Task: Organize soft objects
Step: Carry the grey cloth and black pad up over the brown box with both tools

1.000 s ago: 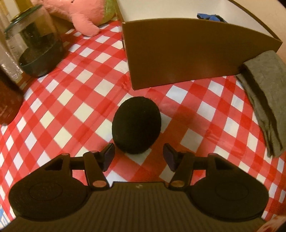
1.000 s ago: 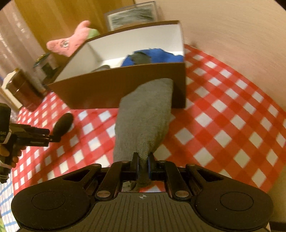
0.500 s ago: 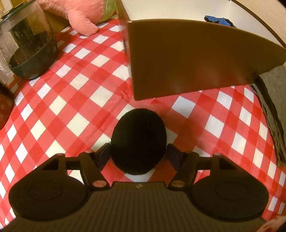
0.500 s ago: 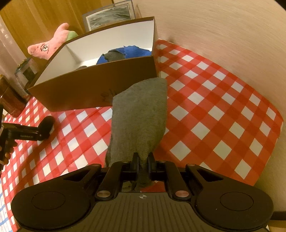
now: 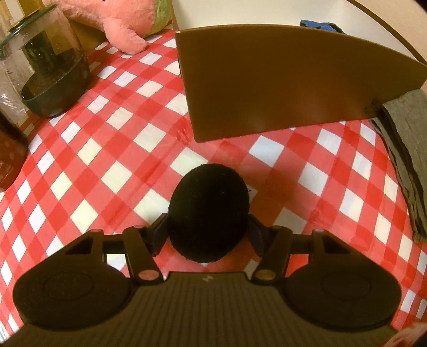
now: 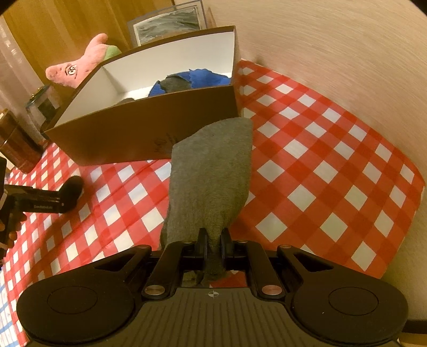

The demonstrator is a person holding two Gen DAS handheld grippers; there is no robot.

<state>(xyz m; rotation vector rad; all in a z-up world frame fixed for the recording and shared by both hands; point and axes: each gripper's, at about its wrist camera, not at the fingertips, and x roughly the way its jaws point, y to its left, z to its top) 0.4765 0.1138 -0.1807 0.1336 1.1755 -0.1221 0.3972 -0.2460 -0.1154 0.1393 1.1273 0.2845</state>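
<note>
A black soft ball lies on the red checked tablecloth, between the pads of my left gripper, which touch its sides. It also shows in the right wrist view. My right gripper is shut on the near end of a grey cloth, whose far end rests by the box corner; the cloth shows at the right of the left wrist view. A brown cardboard box with a white inside holds blue and grey cloths.
A pink plush toy lies behind the box at the left. A glass jar with a dark base and a brown jar stand at the table's left. A framed picture leans on the back wall.
My left gripper has moved forward around the black ball and its pads have closed in against it. My right gripper keeps its hold on the grey cloth and has drawn back and up a little.
</note>
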